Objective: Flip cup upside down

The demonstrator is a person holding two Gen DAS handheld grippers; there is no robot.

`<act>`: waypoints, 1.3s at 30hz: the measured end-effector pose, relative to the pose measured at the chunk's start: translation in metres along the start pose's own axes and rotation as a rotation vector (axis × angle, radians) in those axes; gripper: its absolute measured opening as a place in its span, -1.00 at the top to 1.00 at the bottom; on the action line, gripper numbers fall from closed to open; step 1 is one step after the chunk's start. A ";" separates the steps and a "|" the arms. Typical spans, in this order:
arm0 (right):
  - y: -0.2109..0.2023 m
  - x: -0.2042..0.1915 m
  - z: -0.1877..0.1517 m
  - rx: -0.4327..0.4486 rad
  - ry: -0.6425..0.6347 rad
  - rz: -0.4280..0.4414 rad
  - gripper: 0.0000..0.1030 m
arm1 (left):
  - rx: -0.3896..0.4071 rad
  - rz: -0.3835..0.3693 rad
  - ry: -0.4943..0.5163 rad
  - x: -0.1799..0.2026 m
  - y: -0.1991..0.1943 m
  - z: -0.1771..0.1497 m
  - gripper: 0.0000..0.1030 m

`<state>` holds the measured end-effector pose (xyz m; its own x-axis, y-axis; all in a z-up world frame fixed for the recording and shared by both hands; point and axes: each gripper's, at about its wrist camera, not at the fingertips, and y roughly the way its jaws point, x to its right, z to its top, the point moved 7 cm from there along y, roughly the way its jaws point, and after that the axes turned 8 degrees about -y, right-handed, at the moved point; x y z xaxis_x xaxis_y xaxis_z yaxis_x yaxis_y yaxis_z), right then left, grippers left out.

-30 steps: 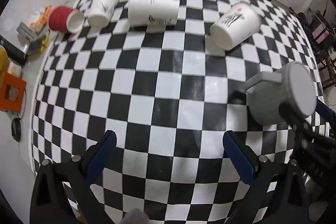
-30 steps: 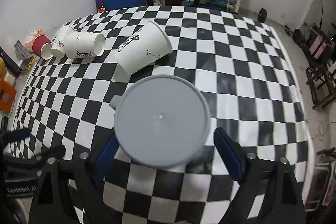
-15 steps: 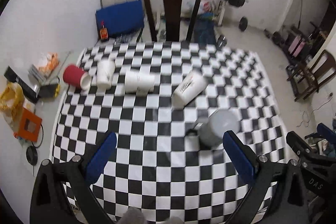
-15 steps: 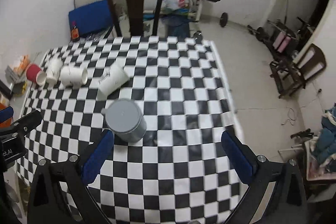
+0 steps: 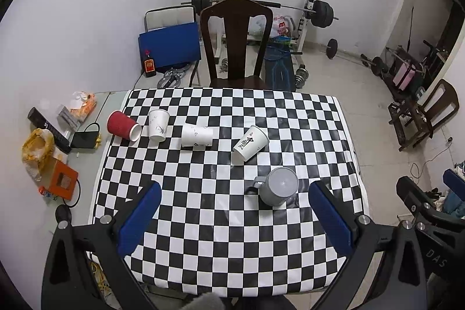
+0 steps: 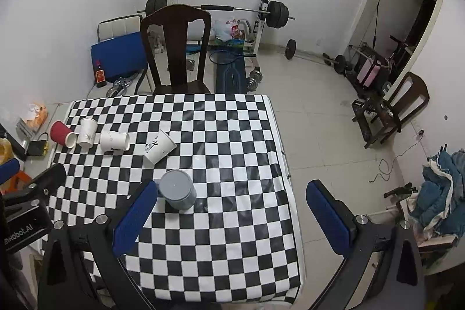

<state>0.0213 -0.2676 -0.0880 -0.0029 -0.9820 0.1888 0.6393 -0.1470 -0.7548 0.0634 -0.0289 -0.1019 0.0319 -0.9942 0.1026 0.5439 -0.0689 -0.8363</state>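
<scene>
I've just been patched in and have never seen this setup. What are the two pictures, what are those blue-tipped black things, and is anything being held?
Each picture comes from a camera on a hand-held pair of tongs, looking along its two fingers. The left tongs and right tongs are both open and hold nothing. Below is a checkered table. A grey mug stands upside down on it. Behind it, three white paper cups and a red cup lie on their sides.

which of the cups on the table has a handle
The grey mug, standing upside down nearest the grippers. The red paper cup and the three white paper cups are handleless and sit farther back.
</scene>
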 end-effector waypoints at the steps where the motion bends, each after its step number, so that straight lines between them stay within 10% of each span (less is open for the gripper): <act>1: -0.003 0.000 0.000 0.000 0.000 0.000 -1.00 | 0.007 0.008 0.003 -0.001 -0.003 0.000 -1.00; 39: -0.024 -0.002 -0.006 -0.065 -0.025 0.025 -1.00 | -0.044 0.058 0.006 -0.013 -0.028 -0.006 -1.00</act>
<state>0.0013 -0.2626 -0.0746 0.0320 -0.9822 0.1849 0.5879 -0.1311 -0.7982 0.0424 -0.0146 -0.0834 0.0566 -0.9971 0.0503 0.5038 -0.0150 -0.8637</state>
